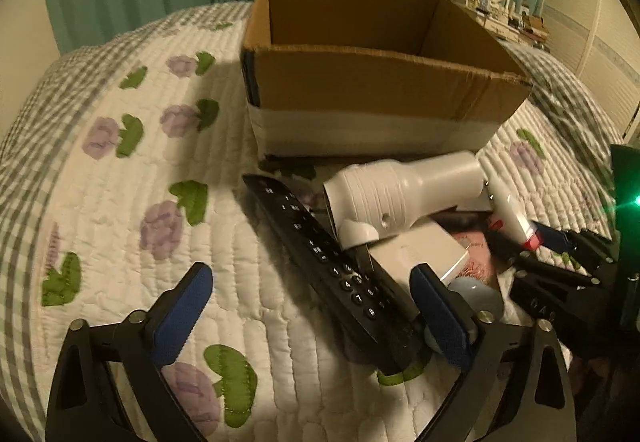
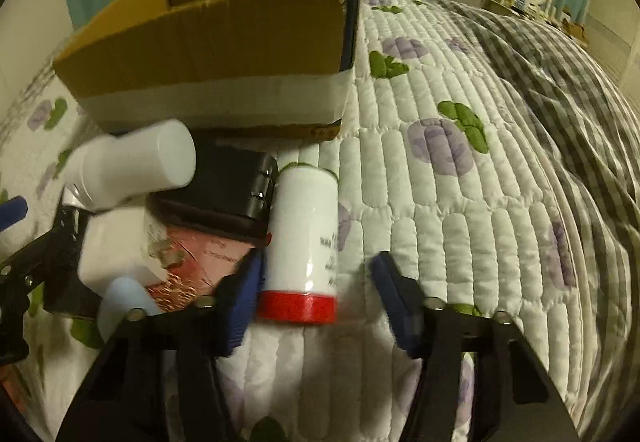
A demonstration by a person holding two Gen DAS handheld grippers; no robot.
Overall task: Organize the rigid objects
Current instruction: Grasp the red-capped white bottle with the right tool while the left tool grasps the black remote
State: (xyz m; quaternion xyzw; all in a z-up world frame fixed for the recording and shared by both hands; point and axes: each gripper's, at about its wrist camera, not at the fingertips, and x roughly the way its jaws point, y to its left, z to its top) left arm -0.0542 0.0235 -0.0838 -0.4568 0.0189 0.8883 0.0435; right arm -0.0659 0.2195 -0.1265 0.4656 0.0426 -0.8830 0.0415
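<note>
As the left gripper (image 1: 308, 306) hangs wide open and empty astride the black remote control (image 1: 320, 258), lying lengthwise between its fingers, the right gripper (image 2: 316, 298), half-closed, brackets a red-capped white bottle (image 2: 302, 242) without visibly clamping it. Both lie at lower centre on the floral quilt (image 2: 460, 202), the cardboard box (image 1: 360, 82) behind, in a bedroom.
</note>
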